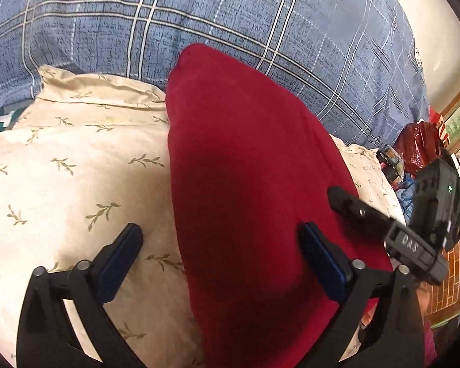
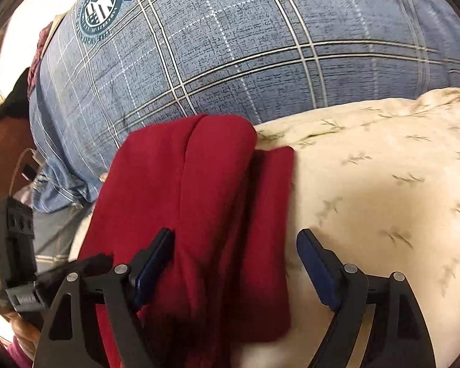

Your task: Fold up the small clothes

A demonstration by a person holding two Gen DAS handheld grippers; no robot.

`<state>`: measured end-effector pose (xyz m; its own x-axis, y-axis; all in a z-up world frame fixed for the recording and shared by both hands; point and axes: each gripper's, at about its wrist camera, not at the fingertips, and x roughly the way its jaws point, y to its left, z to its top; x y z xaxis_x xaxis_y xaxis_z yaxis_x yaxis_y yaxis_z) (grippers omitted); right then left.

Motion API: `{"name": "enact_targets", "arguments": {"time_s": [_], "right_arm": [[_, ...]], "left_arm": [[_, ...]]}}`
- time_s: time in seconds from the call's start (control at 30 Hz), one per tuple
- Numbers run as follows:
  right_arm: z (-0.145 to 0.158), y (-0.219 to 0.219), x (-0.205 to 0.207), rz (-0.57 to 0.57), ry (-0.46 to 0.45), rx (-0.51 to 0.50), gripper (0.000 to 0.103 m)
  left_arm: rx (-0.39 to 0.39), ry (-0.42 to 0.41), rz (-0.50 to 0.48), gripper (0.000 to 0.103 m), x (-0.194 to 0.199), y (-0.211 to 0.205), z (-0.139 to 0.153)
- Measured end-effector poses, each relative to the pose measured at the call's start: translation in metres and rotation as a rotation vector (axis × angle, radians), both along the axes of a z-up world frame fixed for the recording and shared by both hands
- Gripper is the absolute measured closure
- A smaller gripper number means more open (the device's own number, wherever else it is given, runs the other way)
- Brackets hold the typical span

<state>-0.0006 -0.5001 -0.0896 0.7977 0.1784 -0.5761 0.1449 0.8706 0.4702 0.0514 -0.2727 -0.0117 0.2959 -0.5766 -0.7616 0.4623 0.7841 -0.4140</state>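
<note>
A dark red garment (image 1: pixel 245 184) lies folded lengthwise on a cream leaf-print sheet (image 1: pixel 61 184). My left gripper (image 1: pixel 220 236) is open just above its near end, one finger over the sheet, the other over the red cloth. In the right wrist view the red garment (image 2: pixel 193 199) shows layered folds. My right gripper (image 2: pixel 236 242) is open, straddling its right edge, left finger over the red cloth, right finger over the cream sheet (image 2: pixel 383 199). The right gripper (image 1: pixel 352 211) also shows in the left wrist view, and the left gripper's body (image 2: pixel 15 245) in the right wrist view.
A blue plaid quilt (image 1: pixel 230 24) lies behind the sheet, with a round emblem (image 2: pixel 102 9). Red bags and clutter (image 1: pixel 414 150) sit past the bed's right edge. Brown floor and a cable (image 2: pixel 21 165) lie at the left.
</note>
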Motion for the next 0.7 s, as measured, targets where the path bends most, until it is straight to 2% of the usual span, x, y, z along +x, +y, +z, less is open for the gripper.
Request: {"name": "enact_targets", "arguments": {"time_s": [0.1,0.17,0.2,0.23,0.27,0.3,0.43,0.53,0.6,0.7], "right_arm": [[-0.002,-0.005,0.012,0.020,-0.014,0.053,0.019],[-0.005,0.000,0.017,0.046,-0.011,0.056,0.032],[-0.004,0.003,0.018,0.054,-0.012,0.055,0.037],[-0.002,0.006,0.017,0.046,-0.016,0.043,0.045],[0.002,0.011,0.015,0.041,-0.019,0.022,0.050],[0.007,0.013,0.013,0.039,-0.023,0.011,0.060],[0.027,0.018,-0.007,0.034,-0.054,0.049,0.067],[0.048,0.036,-0.024,0.072,-0.070,0.046,0.067],[0.058,0.048,-0.037,0.091,-0.071,0.041,0.067],[0.060,0.060,-0.057,0.118,-0.078,0.109,0.067]], "left_arm": [[0.005,0.003,-0.022,0.000,0.002,0.000,0.000],[0.017,0.004,-0.037,0.000,0.003,-0.003,0.000],[0.020,0.001,-0.047,0.004,0.003,-0.004,0.001],[0.014,0.001,-0.062,0.018,0.002,-0.006,0.002],[-0.009,0.017,-0.100,0.028,0.001,-0.008,0.004],[-0.004,0.017,-0.100,0.031,-0.002,-0.009,0.008],[0.020,-0.013,-0.121,0.047,-0.015,-0.008,0.024],[-0.003,0.013,-0.120,0.049,-0.031,0.006,0.042],[-0.002,-0.001,-0.117,0.049,-0.046,0.022,0.055],[-0.001,0.001,-0.104,0.049,-0.066,0.045,0.065]]}}
